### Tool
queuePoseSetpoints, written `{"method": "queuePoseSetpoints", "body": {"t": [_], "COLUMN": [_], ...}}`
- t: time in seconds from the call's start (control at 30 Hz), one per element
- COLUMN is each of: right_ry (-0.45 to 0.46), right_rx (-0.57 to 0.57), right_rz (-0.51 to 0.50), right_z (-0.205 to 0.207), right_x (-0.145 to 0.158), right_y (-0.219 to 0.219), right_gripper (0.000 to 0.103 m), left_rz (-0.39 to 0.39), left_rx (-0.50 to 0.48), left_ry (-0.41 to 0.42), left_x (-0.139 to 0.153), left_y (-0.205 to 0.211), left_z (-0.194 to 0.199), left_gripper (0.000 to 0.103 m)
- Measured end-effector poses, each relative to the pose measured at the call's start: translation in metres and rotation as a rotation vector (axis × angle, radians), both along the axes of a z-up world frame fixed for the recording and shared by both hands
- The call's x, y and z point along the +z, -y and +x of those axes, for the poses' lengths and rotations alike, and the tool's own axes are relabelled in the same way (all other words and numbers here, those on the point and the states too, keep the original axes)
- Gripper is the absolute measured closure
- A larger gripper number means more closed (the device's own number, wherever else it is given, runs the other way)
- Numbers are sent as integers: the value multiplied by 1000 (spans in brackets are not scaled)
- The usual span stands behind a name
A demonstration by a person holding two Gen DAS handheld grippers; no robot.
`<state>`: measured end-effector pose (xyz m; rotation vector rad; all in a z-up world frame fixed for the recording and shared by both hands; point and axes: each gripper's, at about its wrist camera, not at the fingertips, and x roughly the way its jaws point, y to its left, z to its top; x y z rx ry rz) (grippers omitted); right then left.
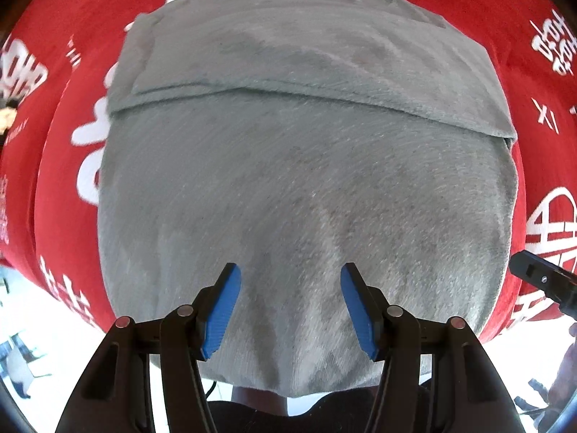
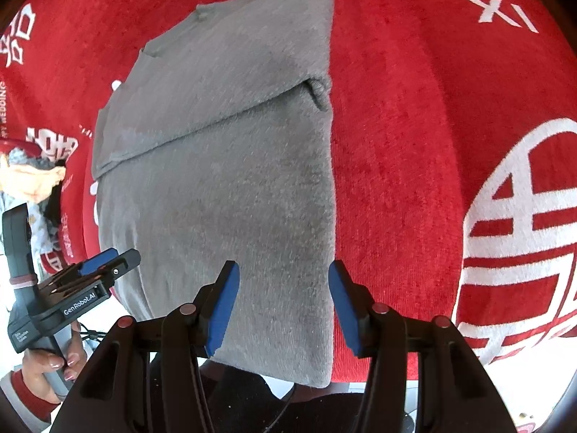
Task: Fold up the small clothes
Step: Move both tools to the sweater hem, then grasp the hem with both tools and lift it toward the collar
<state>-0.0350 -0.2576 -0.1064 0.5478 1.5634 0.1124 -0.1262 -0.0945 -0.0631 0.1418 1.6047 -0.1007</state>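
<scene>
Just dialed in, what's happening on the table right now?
A person is folding a small grey garment on a red cloth with white print. The sleeves are already folded in across the top, so it lies as a narrow rectangle. Both grippers are open and hold nothing: the left gripper hangs over the garment's near end, the right gripper over its near right edge. The lengthwise fold is not yet done.
</scene>
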Motion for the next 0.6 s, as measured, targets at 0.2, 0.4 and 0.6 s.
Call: {"method": "queuePoseSetpoints", "body": {"t": [0.2,0.4,0.6], "right_ry": [28,79,75], "right_rx": [29,67,76], "right_rz": [33,63,56], "right_z": [-3,-18,-45], "right_x": [4,11,13], "right_y": [-10,-35,-74], "right_gripper": [48,48,48], "left_rz": [-12,-43,-72], "left_rx": [18,7,13], "left_ry": [-1,18,55], "left_x": [1,5,10], "left_y": [-13,-34,-84], "left_z": [-28,-63,-108], "left_gripper": [44,44,44]}}
